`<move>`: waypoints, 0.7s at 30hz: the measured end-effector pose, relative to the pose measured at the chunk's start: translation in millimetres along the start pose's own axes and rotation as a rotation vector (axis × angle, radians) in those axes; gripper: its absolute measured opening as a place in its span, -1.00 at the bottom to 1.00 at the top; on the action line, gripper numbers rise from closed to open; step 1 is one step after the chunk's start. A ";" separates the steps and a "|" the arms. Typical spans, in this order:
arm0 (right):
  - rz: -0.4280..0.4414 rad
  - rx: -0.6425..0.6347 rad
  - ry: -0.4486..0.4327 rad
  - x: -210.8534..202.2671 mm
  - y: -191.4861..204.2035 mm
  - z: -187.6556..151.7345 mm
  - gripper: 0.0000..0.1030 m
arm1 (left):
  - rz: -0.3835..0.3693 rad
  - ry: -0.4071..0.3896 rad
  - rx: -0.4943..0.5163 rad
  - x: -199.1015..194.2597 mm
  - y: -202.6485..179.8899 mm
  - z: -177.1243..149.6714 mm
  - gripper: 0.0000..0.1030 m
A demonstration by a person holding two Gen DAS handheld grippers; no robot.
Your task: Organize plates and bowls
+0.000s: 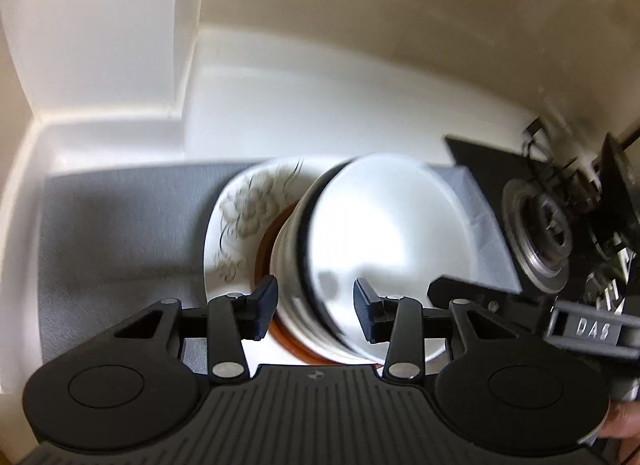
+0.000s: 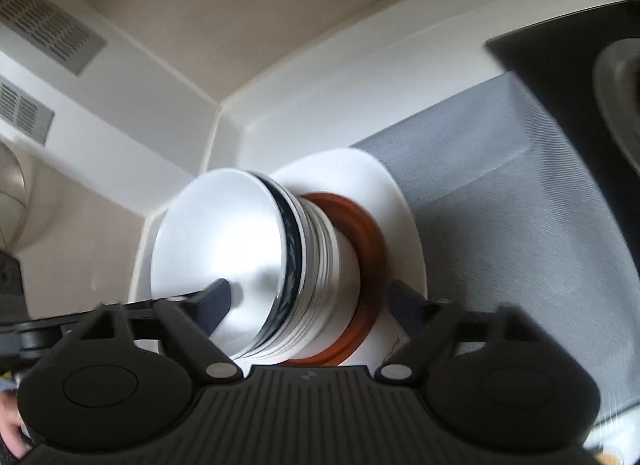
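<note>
A stack of white bowls (image 1: 384,241) stands on a brown plate (image 1: 280,335), which lies on a white plate with a grey flower print (image 1: 240,217). The stack also shows in the right wrist view (image 2: 224,241), with the brown plate (image 2: 368,249) and the white plate (image 2: 404,217) under it. My left gripper (image 1: 316,309) is open, its fingers on either side of the near rim of the stack. My right gripper (image 2: 316,305) is open, one finger over the top bowl's inside, the other beside the brown plate. My right gripper also shows in the left wrist view (image 1: 480,293).
The plates sit on a grey mat (image 1: 120,233) on a white counter (image 1: 320,105) in a corner of cream walls. A black stove with a burner (image 1: 540,233) lies to the right. The mat also shows in the right wrist view (image 2: 512,193).
</note>
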State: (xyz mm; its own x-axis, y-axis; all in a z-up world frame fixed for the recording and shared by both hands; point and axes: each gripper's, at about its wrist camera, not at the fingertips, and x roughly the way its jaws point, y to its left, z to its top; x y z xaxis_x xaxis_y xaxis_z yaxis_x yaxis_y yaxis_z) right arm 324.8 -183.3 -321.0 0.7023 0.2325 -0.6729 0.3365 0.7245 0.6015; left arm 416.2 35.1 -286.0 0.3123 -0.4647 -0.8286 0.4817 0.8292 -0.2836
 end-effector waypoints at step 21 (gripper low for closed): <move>-0.179 -0.209 -0.141 -162.1 119.1 -52.7 0.99 | 0.254 -0.161 0.102 -176.5 -92.6 -33.6 0.90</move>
State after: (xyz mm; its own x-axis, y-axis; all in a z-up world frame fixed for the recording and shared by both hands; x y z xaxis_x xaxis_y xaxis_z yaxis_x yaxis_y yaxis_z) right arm 218.0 -100.5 -163.0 0.7283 0.0070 -0.6852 0.3370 0.8670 0.3671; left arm 289.0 50.8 -129.8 0.5546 -0.2962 -0.7776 0.4485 0.8936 -0.0206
